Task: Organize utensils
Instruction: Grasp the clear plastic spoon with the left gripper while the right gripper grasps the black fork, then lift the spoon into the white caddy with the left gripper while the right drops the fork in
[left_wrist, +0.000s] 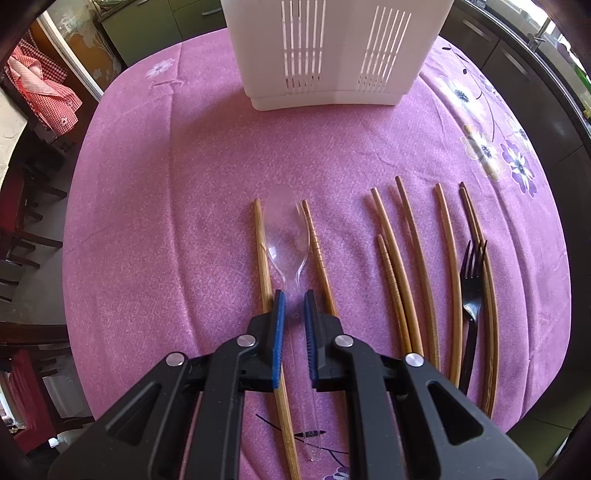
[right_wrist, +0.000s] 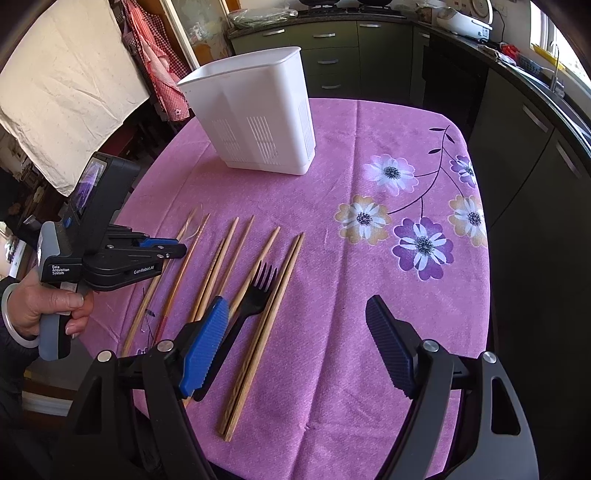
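Clear plastic spoon (left_wrist: 286, 229) — handle pinched between left gripper (left_wrist: 294, 301) pads, just before the white caddy (left_wrist: 332, 55); lift straight, avoiding flanking chopsticks (left_wrist: 263, 258) — right gripper (right_wrist: 295, 347) spread, empty.

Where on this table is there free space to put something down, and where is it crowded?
Free: the cloth between the white holder and the chopsticks, and the flowered part right of the fork. Crowded: the near left, where chopsticks, fork and clear spoon lie close together.

A home kitchen: green cabinets (right_wrist: 332, 55), dark counter (right_wrist: 517, 55), flowered tablecloth (right_wrist: 369, 184).
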